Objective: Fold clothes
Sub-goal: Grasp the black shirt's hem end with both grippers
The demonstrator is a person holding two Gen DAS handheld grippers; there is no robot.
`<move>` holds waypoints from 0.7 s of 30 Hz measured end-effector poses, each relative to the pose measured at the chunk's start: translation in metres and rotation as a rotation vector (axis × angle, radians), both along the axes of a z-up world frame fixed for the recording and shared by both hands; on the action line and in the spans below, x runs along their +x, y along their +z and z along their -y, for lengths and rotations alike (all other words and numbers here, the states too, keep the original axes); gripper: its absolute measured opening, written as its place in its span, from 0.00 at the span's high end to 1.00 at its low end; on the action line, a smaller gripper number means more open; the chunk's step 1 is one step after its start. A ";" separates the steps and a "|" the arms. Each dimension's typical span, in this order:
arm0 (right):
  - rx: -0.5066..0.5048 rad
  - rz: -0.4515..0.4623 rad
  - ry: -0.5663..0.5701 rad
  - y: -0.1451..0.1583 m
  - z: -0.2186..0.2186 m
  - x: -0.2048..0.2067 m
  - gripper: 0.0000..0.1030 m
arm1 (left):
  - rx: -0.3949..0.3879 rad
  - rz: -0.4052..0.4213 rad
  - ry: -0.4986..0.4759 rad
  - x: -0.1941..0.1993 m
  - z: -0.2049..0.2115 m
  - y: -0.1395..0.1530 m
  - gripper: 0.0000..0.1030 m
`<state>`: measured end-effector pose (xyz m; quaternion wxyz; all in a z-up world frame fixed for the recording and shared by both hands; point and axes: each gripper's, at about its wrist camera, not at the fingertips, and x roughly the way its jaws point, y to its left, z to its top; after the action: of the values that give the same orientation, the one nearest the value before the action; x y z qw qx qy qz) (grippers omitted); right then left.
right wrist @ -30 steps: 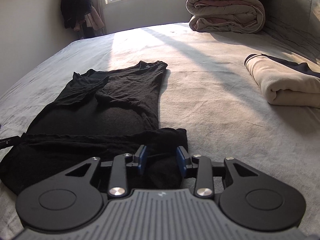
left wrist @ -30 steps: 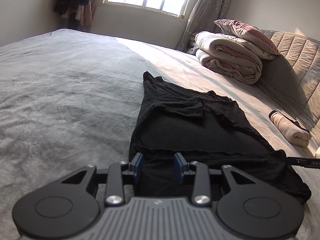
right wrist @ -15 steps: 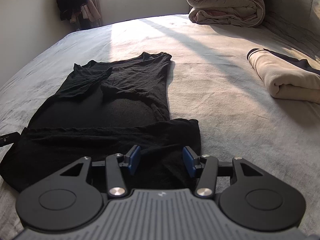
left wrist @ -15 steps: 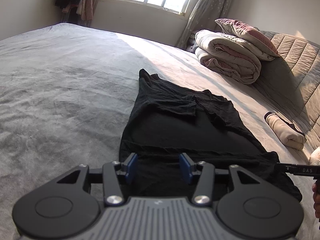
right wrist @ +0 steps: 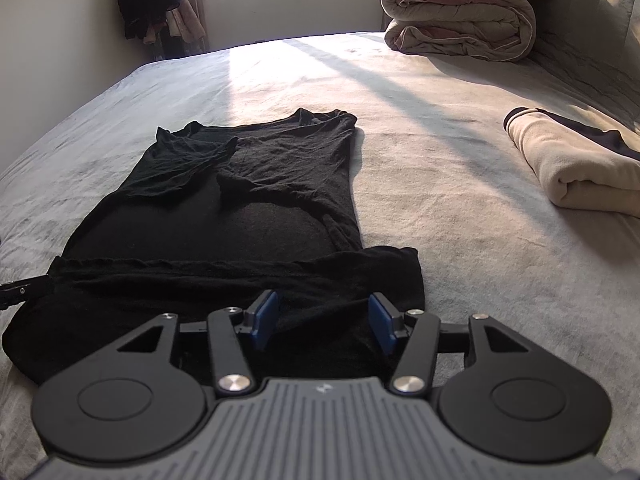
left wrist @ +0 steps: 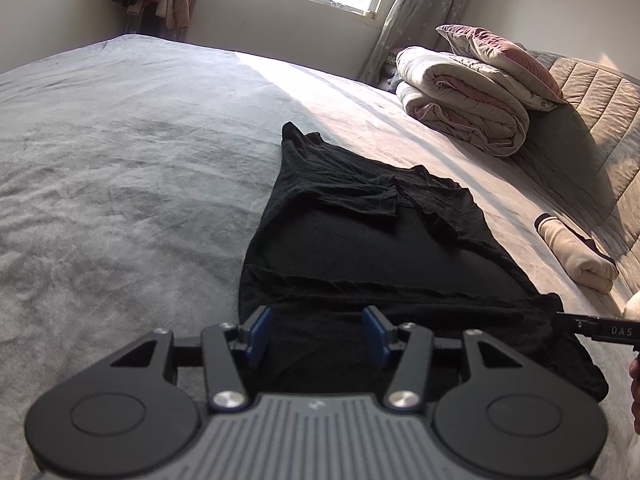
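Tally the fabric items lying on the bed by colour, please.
Black: 1, the black knit shirt with its hem folded up
Cream: 1, the rolled cream garment with dark trim
Beige-pink: 1, the folded quilted duvet
Total: 3

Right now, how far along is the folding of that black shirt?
Partway. Done: the black shirt lies flat on the bed with sleeves tucked in and its bottom hem turned up. In hand: nothing; the left gripper and right gripper have just been opening. Left: folding it smaller, like the cream garment.
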<state>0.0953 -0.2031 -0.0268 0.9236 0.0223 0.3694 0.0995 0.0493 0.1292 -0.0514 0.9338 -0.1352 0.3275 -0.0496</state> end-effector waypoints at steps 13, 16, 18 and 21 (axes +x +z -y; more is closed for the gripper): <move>0.003 -0.007 -0.005 -0.001 -0.002 -0.001 0.45 | 0.001 -0.008 -0.004 -0.001 0.002 -0.001 0.49; -0.002 -0.007 -0.007 -0.001 -0.002 0.000 0.44 | 0.001 -0.013 -0.002 0.001 0.002 -0.002 0.48; 0.002 -0.006 -0.015 0.000 0.001 0.000 0.44 | -0.008 -0.021 0.004 0.003 0.002 -0.004 0.48; 0.016 0.002 -0.028 0.003 0.006 0.000 0.44 | -0.028 -0.031 0.007 0.006 0.002 -0.005 0.48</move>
<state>0.0951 -0.2089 -0.0235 0.9250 0.0346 0.3675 0.0896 0.0550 0.1270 -0.0565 0.9268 -0.1500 0.3408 -0.0489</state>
